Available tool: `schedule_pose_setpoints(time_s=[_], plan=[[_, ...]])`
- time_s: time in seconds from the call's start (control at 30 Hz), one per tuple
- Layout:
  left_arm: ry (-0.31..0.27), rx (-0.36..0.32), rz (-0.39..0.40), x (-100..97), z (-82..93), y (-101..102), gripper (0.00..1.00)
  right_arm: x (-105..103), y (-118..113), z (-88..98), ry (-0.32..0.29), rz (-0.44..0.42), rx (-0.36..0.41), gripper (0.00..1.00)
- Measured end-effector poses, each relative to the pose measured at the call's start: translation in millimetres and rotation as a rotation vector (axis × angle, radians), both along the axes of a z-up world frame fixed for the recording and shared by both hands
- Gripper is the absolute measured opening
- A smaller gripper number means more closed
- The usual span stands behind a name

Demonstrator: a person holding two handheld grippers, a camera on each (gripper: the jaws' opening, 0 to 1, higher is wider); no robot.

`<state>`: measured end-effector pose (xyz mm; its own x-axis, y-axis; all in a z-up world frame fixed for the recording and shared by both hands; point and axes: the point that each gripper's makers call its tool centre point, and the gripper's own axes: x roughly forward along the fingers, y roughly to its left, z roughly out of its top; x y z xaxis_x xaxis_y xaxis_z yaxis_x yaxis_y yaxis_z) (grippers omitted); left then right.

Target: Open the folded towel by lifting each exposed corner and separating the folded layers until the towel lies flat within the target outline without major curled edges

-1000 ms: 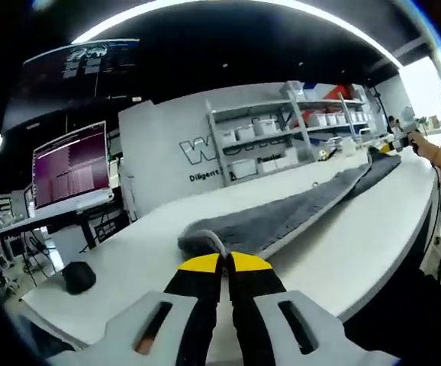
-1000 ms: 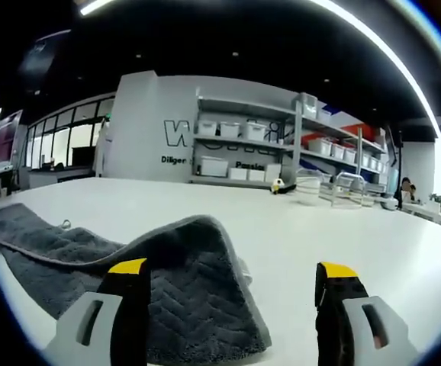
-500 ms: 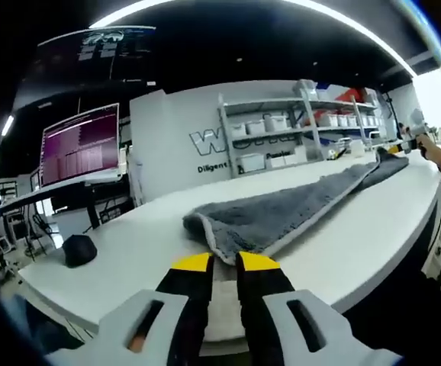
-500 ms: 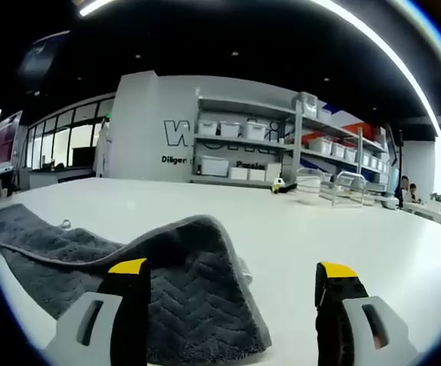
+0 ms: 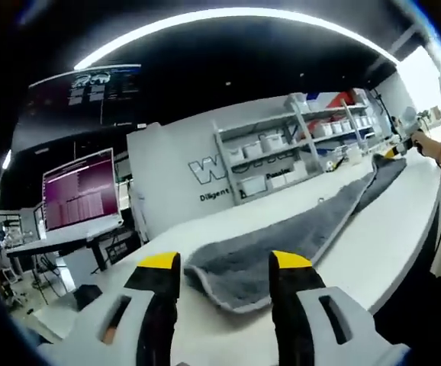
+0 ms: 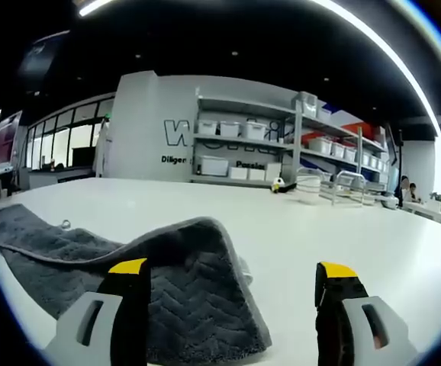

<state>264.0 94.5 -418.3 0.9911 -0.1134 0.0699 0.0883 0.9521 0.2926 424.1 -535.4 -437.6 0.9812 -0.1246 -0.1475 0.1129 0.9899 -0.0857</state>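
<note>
A dark grey towel (image 5: 281, 244) lies stretched along the white table (image 5: 388, 229) in the left gripper view, its near corner flat on the tabletop just beyond my left gripper (image 5: 224, 265), which is open with nothing between its yellow-tipped fingers. Far down the towel, a person's hand holds the other gripper (image 5: 400, 142) at the towel's far end. In the right gripper view, the towel (image 6: 182, 297) has a corner folded back, showing a herringbone weave. My right gripper (image 6: 233, 270) is open, its left finger over that folded corner, its right finger over bare table (image 6: 342, 236).
Shelves with white bins (image 6: 236, 149) line the back wall. Clear containers and a wire rack (image 6: 342, 187) stand at the table's far right. A monitor (image 5: 79, 200) and a black object (image 5: 87, 295) sit at the left beyond the table's end. The table edge (image 5: 423, 252) runs along the right.
My left gripper has let go of the towel's corner and opened wide; the corner now lies on the table. The left view has tilted. The right gripper has not moved.
</note>
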Motion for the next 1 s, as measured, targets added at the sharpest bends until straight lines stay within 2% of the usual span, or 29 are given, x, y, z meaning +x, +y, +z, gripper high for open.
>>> schedule_pose_setpoints(time_s=[0.1, 0.17, 0.3, 0.4, 0.5, 0.57, 0.63, 0.7, 0.8, 0.87, 1.0], plan=[[0.013, 0.028, -0.002, 15.6, 3.7, -6.8, 0.52, 0.1, 0.7, 0.0, 0.000, 0.003, 0.001, 0.90], [0.014, 0.049, -0.001, 28.4, 8.5, -10.8, 0.56, 0.4, -0.2, 0.5, -0.002, 0.001, 0.001, 0.90], [0.049, 0.043, -0.053, 58.5, 16.9, -28.5, 0.82, 0.8, 0.0, 0.1, 0.000, 0.003, 0.003, 0.90], [0.054, 0.048, -0.084, 72.1, 24.2, -41.8, 0.93, 1.5, -0.8, -0.4, 0.005, 0.001, -0.003, 0.90], [0.051, 0.075, -0.113, 84.0, 31.8, -57.5, 0.98, 1.7, -0.2, -0.2, 0.005, 0.003, -0.005, 0.90], [0.079, 0.082, -0.188, 92.8, 31.5, -74.9, 0.99, 1.8, -0.4, 0.3, 0.004, 0.002, -0.005, 0.90], [0.050, 0.023, -0.241, 104.0, 41.4, -88.6, 0.99, 1.6, -0.6, 0.3, 0.002, 0.002, 0.000, 0.90], [0.062, 0.025, -0.262, 112.0, 42.5, -95.6, 0.99, 1.4, -0.5, 0.5, 0.001, 0.002, 0.002, 0.90], [0.116, 0.025, -0.295, 128.5, 38.9, -109.5, 0.99, 1.2, 1.2, 0.1, 0.003, 0.007, 0.002, 0.90], [0.120, 0.014, -0.332, 135.7, 40.3, -119.0, 0.99, 1.5, 2.6, -0.1, 0.005, 0.012, 0.000, 0.89], [0.112, 0.010, -0.345, 161.0, 41.2, -128.3, 0.99, 1.1, 3.5, 0.2, 0.002, 0.015, 0.002, 0.89]])
